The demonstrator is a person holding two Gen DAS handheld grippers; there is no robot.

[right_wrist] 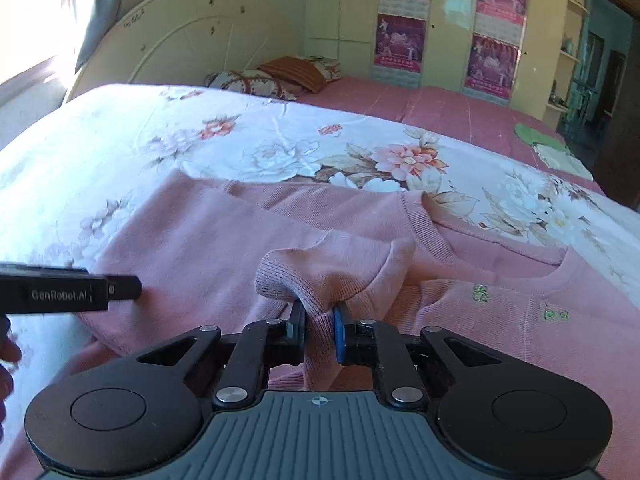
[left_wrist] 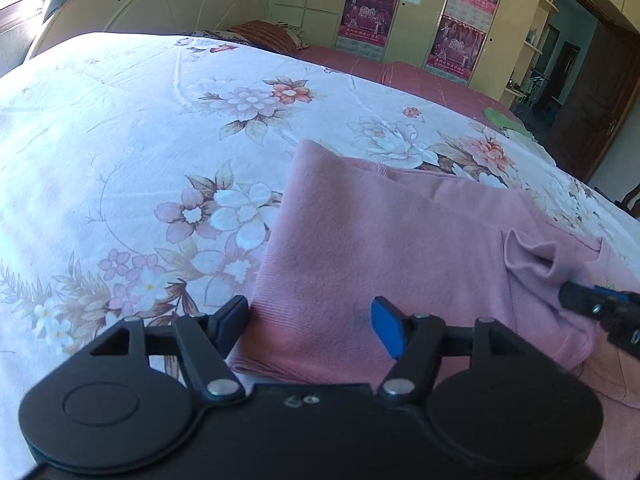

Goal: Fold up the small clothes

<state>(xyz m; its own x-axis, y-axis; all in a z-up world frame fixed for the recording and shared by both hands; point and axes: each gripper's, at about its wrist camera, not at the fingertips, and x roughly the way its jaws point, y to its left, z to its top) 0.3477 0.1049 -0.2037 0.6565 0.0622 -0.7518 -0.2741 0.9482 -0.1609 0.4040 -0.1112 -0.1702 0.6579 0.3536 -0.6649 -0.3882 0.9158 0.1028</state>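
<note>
A small pink knit sweater [left_wrist: 380,240] lies flat on the floral bedsheet [left_wrist: 140,140], its left side folded over. My left gripper [left_wrist: 310,322] is open and hovers over the sweater's near left edge, with cloth below the gap but not pinched. In the right wrist view the sweater [right_wrist: 200,232] spreads across the bed, its neckline [right_wrist: 440,236] to the right. My right gripper [right_wrist: 320,318] is shut on the ribbed sleeve cuff [right_wrist: 280,276], which bunches up above the pads. The left gripper's tip [right_wrist: 120,288] reaches in from the left. The right gripper [left_wrist: 592,304] shows at the left view's right edge, below the bunched cuff [left_wrist: 532,260].
The bed's white headboard [right_wrist: 180,40] and pillows [right_wrist: 280,76] are at the far end. A red sheet [right_wrist: 440,108] covers the far right, with a green cloth [right_wrist: 536,136] on it. Wardrobe doors with posters [right_wrist: 400,12] stand behind. A hand [right_wrist: 6,352] shows at the left edge.
</note>
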